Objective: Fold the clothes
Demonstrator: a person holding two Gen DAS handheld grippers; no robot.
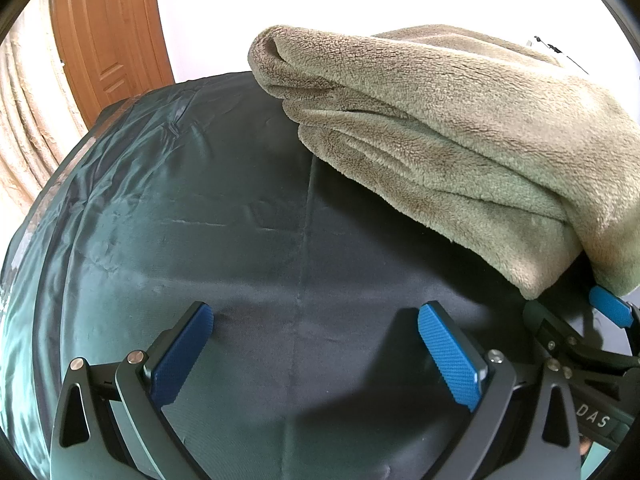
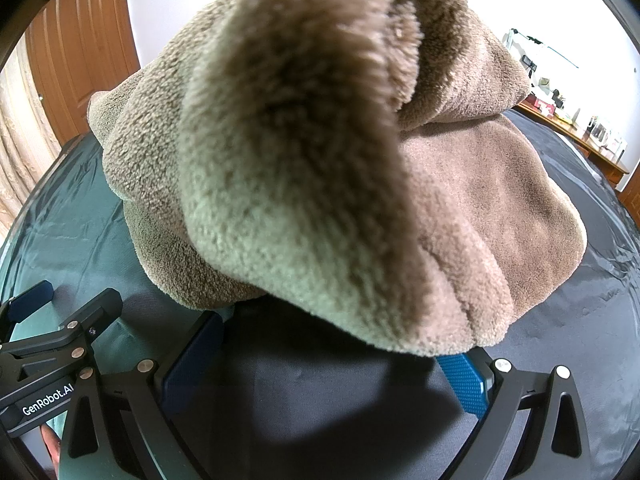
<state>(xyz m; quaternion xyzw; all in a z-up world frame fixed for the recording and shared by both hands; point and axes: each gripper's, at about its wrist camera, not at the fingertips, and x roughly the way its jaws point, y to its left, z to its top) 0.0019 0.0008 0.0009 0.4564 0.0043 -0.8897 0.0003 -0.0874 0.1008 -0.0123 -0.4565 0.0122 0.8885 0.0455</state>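
The left hand-held gripper (image 1: pixel 316 344) and right hand-held gripper (image 2: pixel 340 356) both stood spread and empty beside the fleece garment (image 1: pixel 460 128), apparently bundled in rough, unfinished folds on the bed (image 1: pixel 180 200)

Support surface: a flat top covered by a dark green, satin-like sheet (image 1: pixel 168 216), creased and wrinkled toward its left edge, with a straight seam line running across the middle. Lying directly on the sheet: a thick, plush grey-green fleece garment (image 1: pixel 460 152), folded in several layers, occupying the far right part; the near left area is bare cloth
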